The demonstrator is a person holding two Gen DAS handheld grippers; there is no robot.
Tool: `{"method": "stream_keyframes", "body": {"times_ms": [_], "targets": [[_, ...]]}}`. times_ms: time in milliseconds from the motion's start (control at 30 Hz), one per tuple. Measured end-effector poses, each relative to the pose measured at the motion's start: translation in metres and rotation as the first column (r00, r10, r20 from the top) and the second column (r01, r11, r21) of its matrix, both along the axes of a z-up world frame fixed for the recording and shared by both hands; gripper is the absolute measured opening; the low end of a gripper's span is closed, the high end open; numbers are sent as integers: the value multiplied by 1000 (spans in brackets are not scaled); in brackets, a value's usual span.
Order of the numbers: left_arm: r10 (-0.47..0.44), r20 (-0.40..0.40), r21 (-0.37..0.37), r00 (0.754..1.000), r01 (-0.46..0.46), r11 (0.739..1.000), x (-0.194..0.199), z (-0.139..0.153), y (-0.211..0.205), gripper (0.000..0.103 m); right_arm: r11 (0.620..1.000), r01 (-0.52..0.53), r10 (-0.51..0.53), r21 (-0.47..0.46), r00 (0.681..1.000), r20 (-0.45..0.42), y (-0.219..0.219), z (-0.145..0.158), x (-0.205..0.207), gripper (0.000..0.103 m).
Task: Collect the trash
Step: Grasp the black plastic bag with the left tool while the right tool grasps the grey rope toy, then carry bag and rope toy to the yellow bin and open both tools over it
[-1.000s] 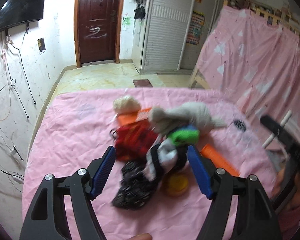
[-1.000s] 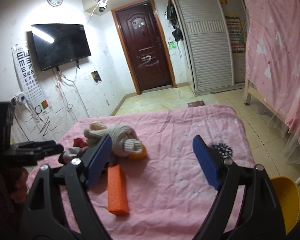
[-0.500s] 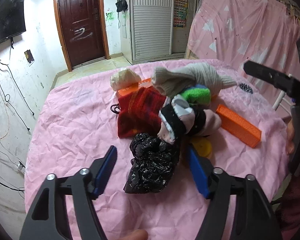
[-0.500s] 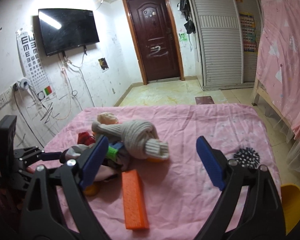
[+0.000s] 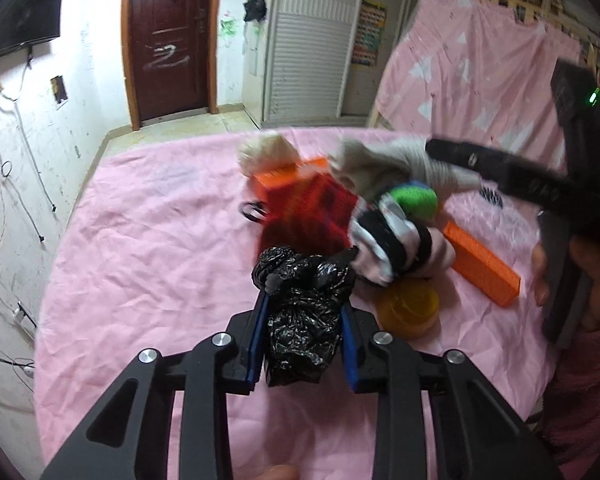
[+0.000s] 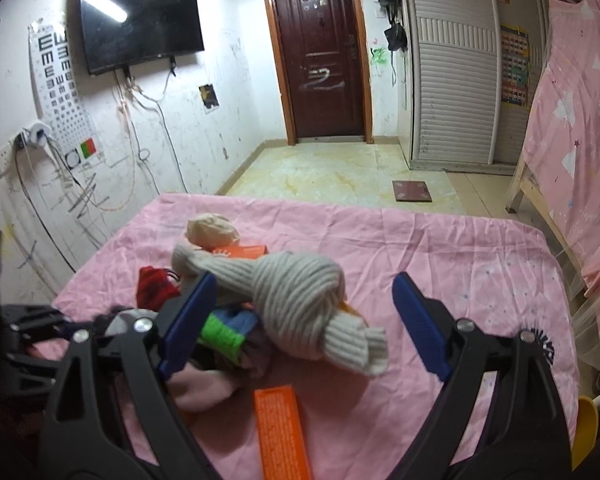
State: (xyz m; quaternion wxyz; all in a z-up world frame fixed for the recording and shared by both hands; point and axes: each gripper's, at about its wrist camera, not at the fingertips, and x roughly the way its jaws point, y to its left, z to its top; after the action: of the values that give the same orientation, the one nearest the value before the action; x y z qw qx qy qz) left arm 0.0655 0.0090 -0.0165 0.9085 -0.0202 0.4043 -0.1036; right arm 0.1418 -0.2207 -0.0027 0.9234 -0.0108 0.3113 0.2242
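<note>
Pink tbl cloth [image 6: 440,248], cluttered rm

Both wrist views face door; share sock pile [image 5: 380,200] on pink cloth [image 6: 440,248].

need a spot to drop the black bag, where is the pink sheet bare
Bare pink sheet lies left of the crumpled black plastic bag, toward the white wall; more lies between the knotted grey knit sock and the spiky black ball. The middle pile is crowded.

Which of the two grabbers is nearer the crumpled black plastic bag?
Left. The left gripper has its jaws shut on the black bag; the right gripper hangs open over the grey knitted bundle.
</note>
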Motion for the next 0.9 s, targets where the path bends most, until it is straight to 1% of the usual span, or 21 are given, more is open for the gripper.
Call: {"method": "stream_keyframes", "body": {"times_ms": [67, 100, 133, 167, 300, 333, 400, 467, 567, 700, 900], "targets": [[14, 27, -21, 1000, -13, 1000, -5, 8, 9, 24, 1000, -12, 12, -24, 1000, -6, 5, -3, 3, 74], [17, 34, -26, 999, -16, 1000, -6, 11, 11, 24, 999, -13, 12, -43, 1000, -10, 9, -5, 5, 72], [23, 47, -31, 999, -22, 999, -9, 14, 14, 24, 999, -15, 14, -51, 1000, -13, 12, -6, 6, 65], [31, 56, -36, 998, -29, 999, -10, 17, 16, 24, 998, -20, 19, -53, 1000, -20, 14, -8, 7, 61], [45, 72, -46, 996, -41, 998, -14, 24, 21, 24, 997, -29, 27, -67, 999, -36, 20, -14, 10, 59], [46, 73, -48, 996, -43, 998, -15, 24, 22, 24, 997, -29, 26, -69, 999, -37, 21, -14, 10, 57], [51, 73, -54, 996, -47, 997, -14, 25, 23, 24, 996, -24, 21, -83, 999, -37, 22, -16, 11, 46], [55, 72, -58, 996, -51, 997, -14, 26, 23, 24, 996, -21, 18, -89, 999, -33, 22, -16, 11, 41], [74, 79, -63, 994, -70, 996, -17, 29, 26, 24, 996, -17, 15, -84, 1000, -21, 21, -15, 10, 37], [114, 104, -50, 988, -110, 993, -23, 35, 28, 24, 999, 4, -4, -40, 1000, 15, 13, -6, 4, 37], [166, 129, -59, 978, -160, 985, -29, 46, 28, 24, 999, 26, -28, 32, 998, 62, -6, 12, -10, 37]]}}
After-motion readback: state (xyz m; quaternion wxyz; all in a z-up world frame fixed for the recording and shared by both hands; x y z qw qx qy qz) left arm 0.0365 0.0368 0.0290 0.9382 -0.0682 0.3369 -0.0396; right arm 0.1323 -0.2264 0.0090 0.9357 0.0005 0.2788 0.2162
